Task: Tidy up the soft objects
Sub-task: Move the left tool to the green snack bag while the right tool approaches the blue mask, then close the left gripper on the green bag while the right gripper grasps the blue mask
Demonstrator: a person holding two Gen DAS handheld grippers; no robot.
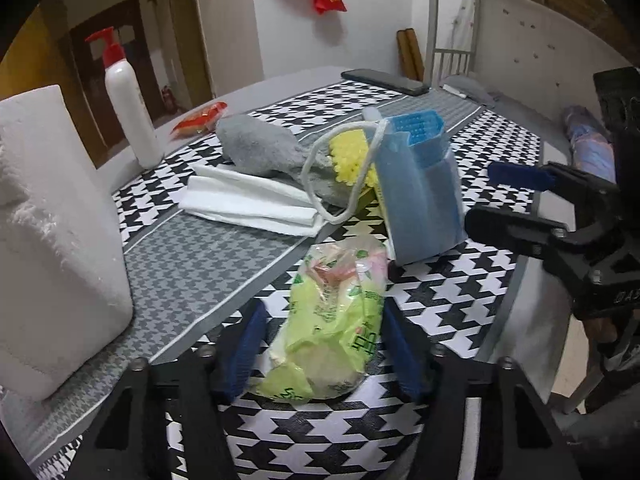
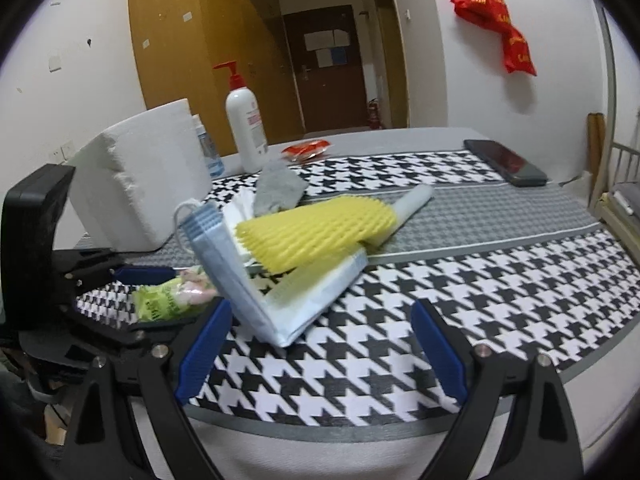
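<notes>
Left gripper (image 1: 320, 352) jaws straddle crinkly green plastic tissue packet (image 1: 340, 324) on houndstooth-clothed worktop (image 1: 452, 292), contact unclear; right gripper (image 2: 320, 352) jaws released before folded blue face-mask stack (image 2: 256, 276); sorting apparently barely begun, items scattered.

The white foam block (image 1: 60, 240) runs off the left wrist view's left edge. In the right wrist view it hides most of a clear bottle (image 2: 208, 148). The yellow foam net (image 1: 350, 156) sits largely behind the blue masks (image 1: 420, 200). The green packet's (image 2: 168, 298) print is unreadable.
</notes>
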